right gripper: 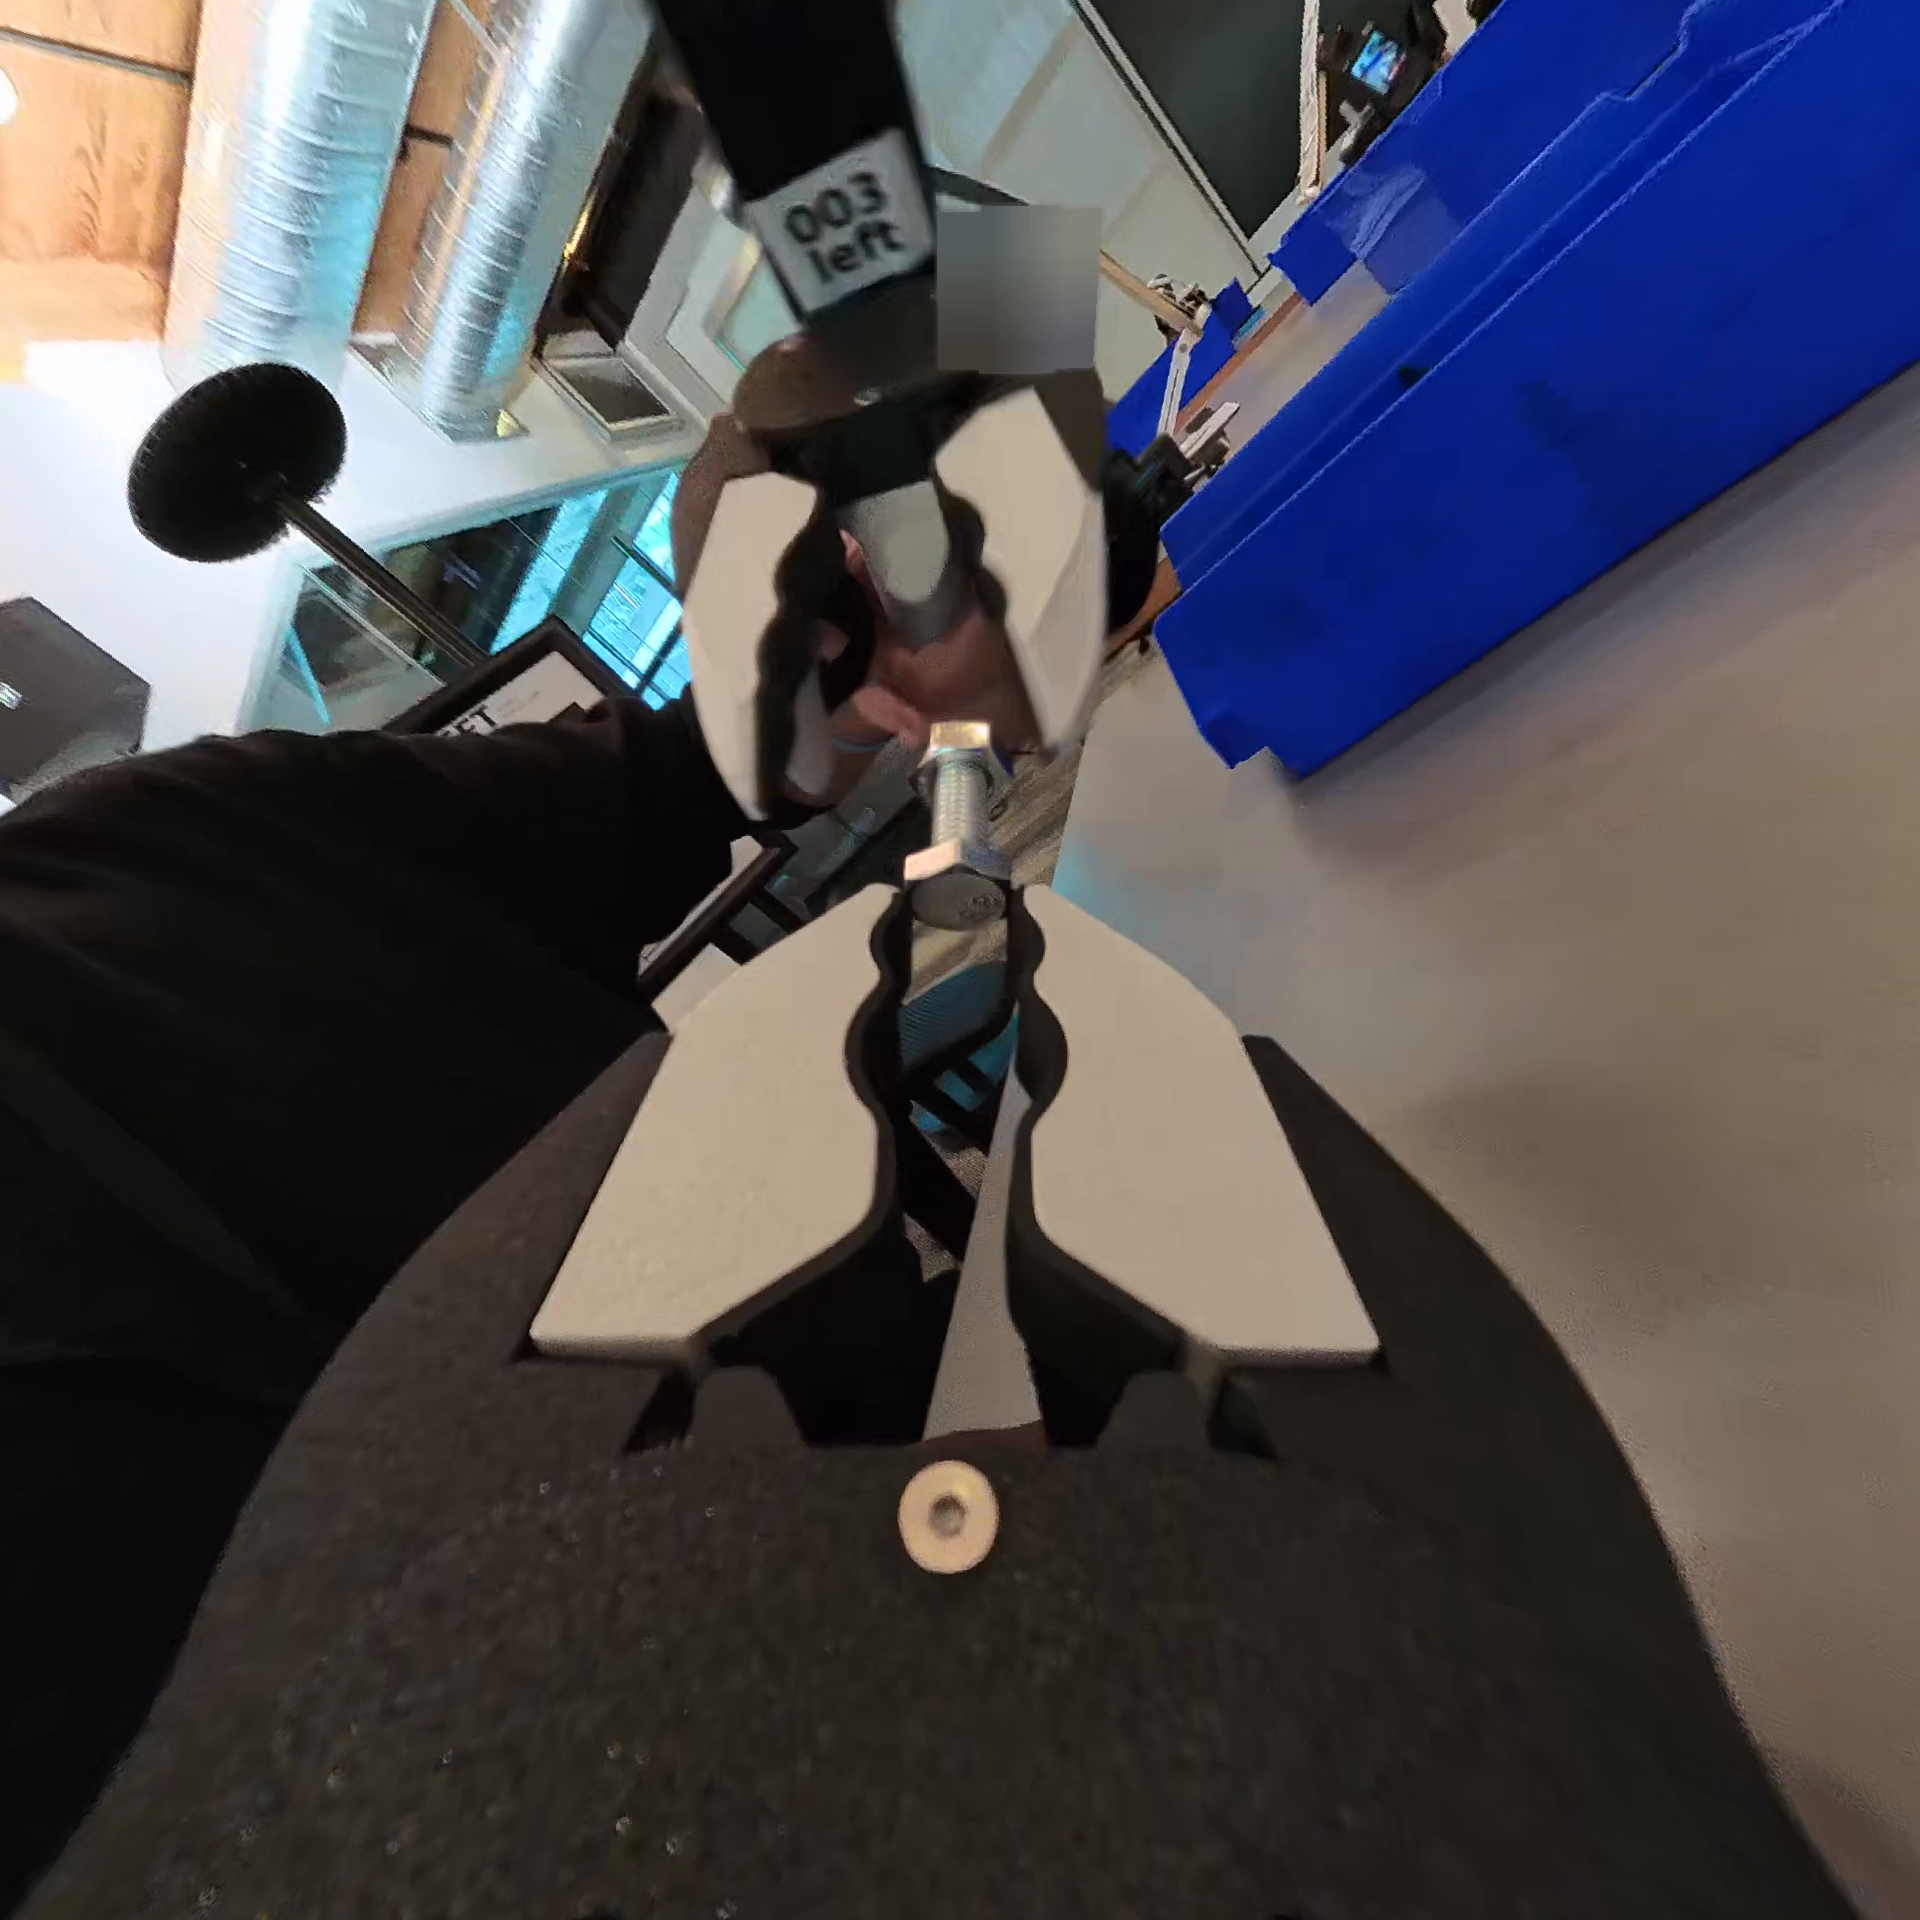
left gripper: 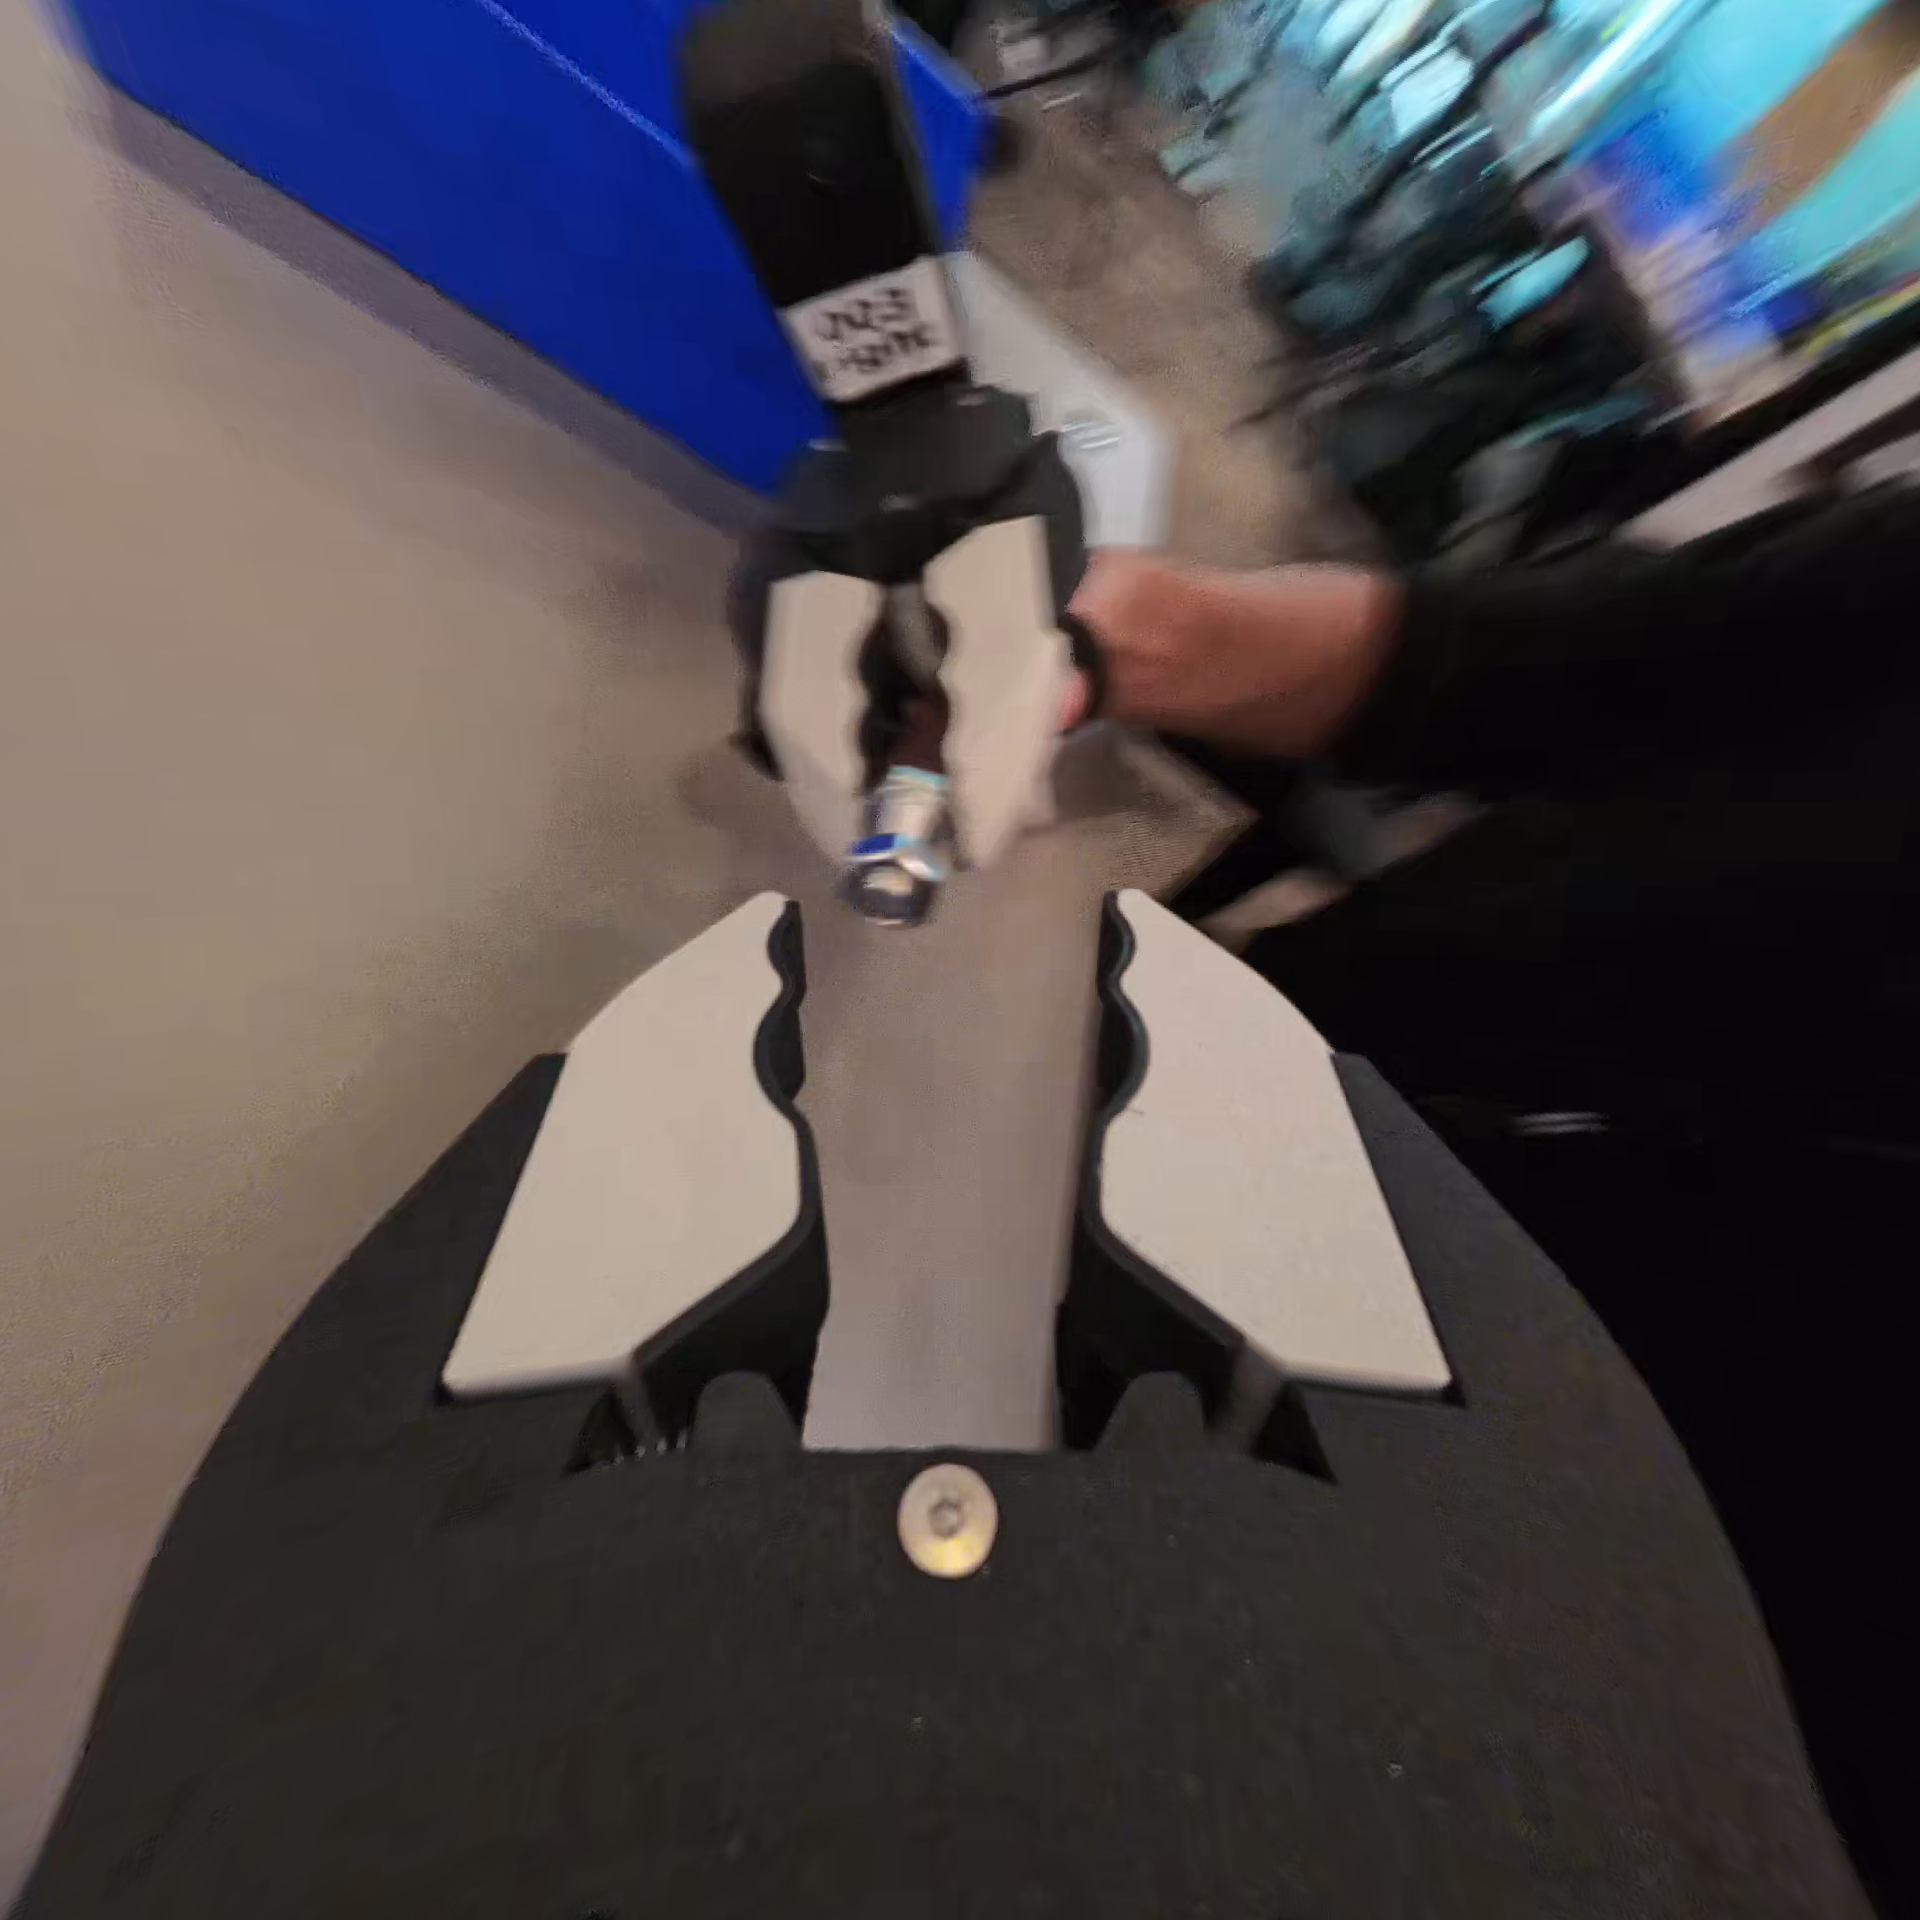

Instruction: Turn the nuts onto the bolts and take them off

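Between grippers: right gripper (right gripper: 956, 909) clamps bolt (right gripper: 954, 805); right view alone shows threads; left gripper (left gripper: 951, 914) jaws apart.

Motion blur smears the far room (left gripper: 1558, 260) in the left wrist view, and the nut (left gripper: 891, 883) on the bolt (left gripper: 906, 831) shows no clear edges. The blue bin (left gripper: 468, 208) runs off the top edge. In the right wrist view, the bolt head (right gripper: 956, 902) sits half hidden between the right claw (right gripper: 954, 925) tips.
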### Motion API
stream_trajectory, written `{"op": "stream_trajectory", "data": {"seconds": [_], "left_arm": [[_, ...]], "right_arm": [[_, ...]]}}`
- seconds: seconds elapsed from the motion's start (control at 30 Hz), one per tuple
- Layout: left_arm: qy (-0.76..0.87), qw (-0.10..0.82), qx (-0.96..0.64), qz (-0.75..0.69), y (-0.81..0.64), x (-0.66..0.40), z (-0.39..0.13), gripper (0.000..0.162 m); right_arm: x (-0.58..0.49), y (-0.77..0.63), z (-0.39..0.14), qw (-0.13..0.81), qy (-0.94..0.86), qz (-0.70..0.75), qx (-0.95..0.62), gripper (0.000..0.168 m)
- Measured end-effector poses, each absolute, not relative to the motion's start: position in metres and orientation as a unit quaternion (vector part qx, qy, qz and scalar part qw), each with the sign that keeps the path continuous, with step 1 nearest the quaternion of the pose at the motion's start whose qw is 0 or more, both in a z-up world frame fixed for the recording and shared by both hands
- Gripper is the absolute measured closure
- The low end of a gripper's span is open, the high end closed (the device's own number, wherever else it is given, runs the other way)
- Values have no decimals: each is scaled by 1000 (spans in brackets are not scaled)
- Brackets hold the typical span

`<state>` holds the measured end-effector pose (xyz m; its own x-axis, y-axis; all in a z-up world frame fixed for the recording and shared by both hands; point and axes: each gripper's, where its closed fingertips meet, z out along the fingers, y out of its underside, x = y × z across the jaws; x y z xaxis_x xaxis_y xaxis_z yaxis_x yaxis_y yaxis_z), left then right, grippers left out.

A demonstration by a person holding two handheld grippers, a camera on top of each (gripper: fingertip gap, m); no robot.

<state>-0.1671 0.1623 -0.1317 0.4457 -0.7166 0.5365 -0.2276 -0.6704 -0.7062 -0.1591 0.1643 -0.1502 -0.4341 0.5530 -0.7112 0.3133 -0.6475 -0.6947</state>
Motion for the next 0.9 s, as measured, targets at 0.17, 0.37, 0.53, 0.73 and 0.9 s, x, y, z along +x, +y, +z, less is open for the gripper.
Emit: {"op": "stream_trajectory", "data": {"seconds": [0.17,0.37,0.53,0.73,0.9], "left_arm": [[140,237,-817,-508,172,-172,-139,117],[73,165,-811,-557,168,-159,-152,114],[107,174,-817,-539,165,-153,-154,144],[376,294,-811,-338,163,-158,-157,144],[629,392,-670,-43,172,-168,-158,144]], "right_arm": [[-160,165,-153,88,-417,732,-531,151],[-162,162,-160,102,-443,707,-542,151],[-161,163,-158,98,-436,713,-541,151],[-159,158,-150,55,-408,744,-526,151],[-159,153,-148,-5,-367,776,-512,151]]}}
